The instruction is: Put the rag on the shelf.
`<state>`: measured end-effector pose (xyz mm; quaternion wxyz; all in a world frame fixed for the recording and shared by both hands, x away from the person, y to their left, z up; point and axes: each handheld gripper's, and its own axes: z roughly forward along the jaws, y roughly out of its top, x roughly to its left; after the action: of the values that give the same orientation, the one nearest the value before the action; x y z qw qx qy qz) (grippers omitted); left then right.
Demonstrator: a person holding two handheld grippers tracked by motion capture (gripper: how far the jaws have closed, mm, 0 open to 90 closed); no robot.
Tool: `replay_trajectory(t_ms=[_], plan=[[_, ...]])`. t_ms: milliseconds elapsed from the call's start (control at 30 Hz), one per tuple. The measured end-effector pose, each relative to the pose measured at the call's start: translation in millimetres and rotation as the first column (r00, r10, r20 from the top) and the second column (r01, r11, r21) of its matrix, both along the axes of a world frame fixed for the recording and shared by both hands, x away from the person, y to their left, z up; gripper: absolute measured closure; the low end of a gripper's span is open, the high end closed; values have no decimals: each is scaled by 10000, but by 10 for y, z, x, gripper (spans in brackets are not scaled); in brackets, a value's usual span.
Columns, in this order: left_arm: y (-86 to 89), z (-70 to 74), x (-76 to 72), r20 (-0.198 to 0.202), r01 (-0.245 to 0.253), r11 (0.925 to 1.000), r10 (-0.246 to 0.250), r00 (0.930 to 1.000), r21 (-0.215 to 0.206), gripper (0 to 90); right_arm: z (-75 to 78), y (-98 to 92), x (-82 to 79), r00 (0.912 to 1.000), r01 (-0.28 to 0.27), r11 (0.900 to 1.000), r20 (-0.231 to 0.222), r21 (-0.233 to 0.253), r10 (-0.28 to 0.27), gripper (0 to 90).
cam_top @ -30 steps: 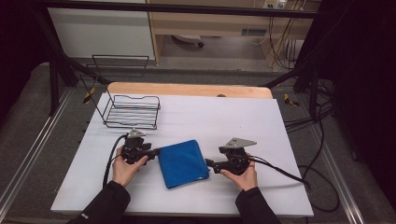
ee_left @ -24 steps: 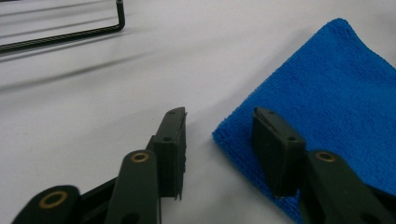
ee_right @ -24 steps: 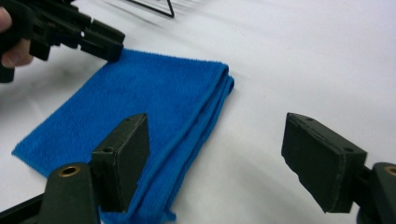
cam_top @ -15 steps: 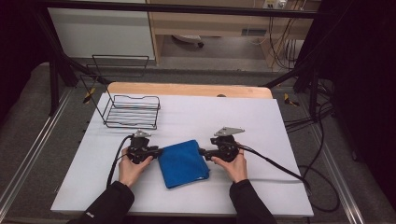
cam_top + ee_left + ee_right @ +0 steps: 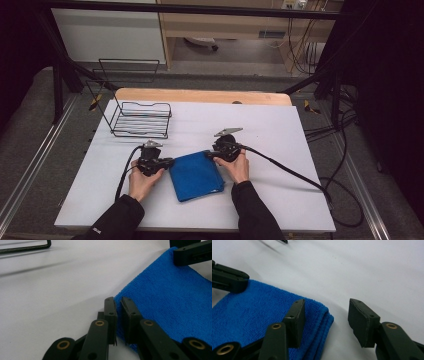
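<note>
The left gripper (image 5: 119, 303) is nearly closed, its jaws pinching a corner of a folded blue towel (image 5: 196, 175). The right gripper (image 5: 327, 312) is wide open, jaws straddling the opposite corner. Bare white table (image 5: 280, 130) lies beyond both; a wire basket (image 5: 141, 119) stands past the left gripper.

Fuzzy blue terry cloth (image 5: 195, 175), matt white table (image 5: 280, 135), black wire basket (image 5: 141, 120)
</note>
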<state>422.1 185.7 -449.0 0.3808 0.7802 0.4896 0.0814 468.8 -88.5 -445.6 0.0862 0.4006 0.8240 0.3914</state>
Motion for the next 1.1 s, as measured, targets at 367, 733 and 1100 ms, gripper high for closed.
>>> replay_trajectory(t_ms=[367, 733, 1100], plan=[[-11, -7, -6, 77, 36, 10000, -37, 10000, 56, 835, -48, 26, -3, 9983, -129, 9997, -574, 190, 140, 681], [37, 17, 8, 43, 108, 9992, -106, 9999, -386, 860, 15, -2, 14, 9896, -202, 9978, -1407, 627, 289, 837], [88, 279, -119, 1115, 431, 9929, -307, 9933, -1112, 861, 315, -91, -201, 9997, -189, 9934, -147, 1132, 207, 839]])
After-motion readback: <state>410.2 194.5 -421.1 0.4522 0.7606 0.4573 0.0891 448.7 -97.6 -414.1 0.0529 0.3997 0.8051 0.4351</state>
